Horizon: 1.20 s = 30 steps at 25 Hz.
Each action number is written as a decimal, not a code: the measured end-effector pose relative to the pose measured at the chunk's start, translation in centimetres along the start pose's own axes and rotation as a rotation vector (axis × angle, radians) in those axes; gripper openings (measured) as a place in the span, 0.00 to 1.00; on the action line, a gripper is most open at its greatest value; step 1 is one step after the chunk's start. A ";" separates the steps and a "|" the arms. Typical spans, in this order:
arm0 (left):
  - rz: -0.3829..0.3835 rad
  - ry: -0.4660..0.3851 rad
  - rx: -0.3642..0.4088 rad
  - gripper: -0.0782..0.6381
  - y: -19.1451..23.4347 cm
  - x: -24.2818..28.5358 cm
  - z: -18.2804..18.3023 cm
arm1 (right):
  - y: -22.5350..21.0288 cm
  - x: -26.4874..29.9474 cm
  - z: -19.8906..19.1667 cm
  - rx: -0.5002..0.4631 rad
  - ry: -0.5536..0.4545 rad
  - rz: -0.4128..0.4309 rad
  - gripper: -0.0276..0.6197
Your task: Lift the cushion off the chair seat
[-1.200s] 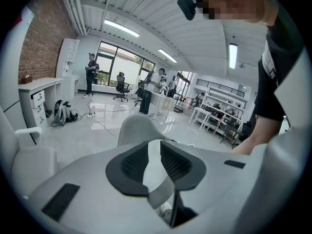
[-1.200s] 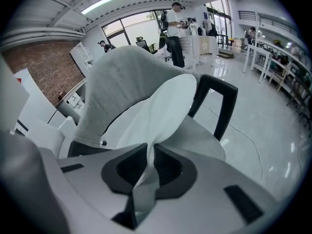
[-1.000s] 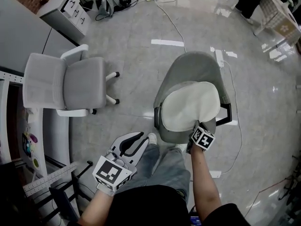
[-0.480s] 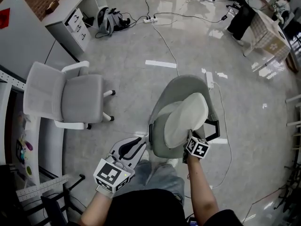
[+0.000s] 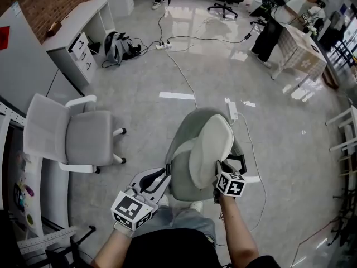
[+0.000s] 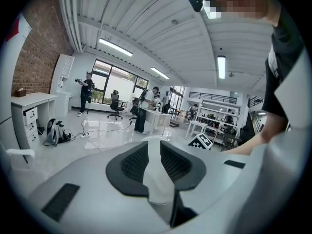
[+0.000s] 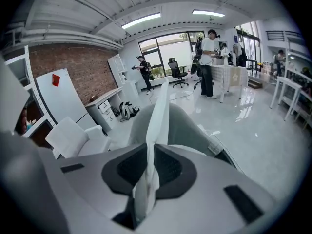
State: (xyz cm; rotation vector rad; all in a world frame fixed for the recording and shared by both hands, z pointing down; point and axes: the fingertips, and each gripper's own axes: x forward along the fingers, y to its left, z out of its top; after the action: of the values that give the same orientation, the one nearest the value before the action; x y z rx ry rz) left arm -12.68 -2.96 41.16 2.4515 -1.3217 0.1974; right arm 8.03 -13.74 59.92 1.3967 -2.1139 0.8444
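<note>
right gripper (image 5: pixel 218 171) pinches the cushion (image 5: pixel 211 147) by its 5 o'clock edge, cushion tipped up steeply over the chair (image 5: pixel 179 187) seat. left gripper (image 5: pixel 165 174) at the seat's 8 o'clock, pads (image 6: pixel 132 164) a sliver apart around a pale strip (pinched or not, can't tell).

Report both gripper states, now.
Left gripper: something pale between the jaws; grip cannot be told.
Right gripper: closed on the white cushion edge.
</note>
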 end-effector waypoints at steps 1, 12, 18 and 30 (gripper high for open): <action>-0.007 -0.005 0.001 0.21 -0.1 0.3 0.3 | 0.3 -0.5 0.8 -0.005 -0.009 0.011 0.11; -0.089 -0.069 0.037 0.21 -2.6 4.3 4.6 | 3.8 -7.9 10.9 -0.081 -0.161 0.127 0.11; -0.125 -0.106 0.049 0.21 -3.8 5.9 6.2 | 5.0 -12.6 14.3 -0.087 -0.262 0.175 0.11; -0.179 -0.167 0.067 0.21 -6.4 8.3 10.2 | 5.1 -20.1 19.4 -0.160 -0.403 0.202 0.11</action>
State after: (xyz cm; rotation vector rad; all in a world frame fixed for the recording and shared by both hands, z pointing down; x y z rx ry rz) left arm -3.22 -9.91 32.55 2.6759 -1.1672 -0.0087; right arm 9.97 -13.19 31.58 1.3730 -2.5968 0.4767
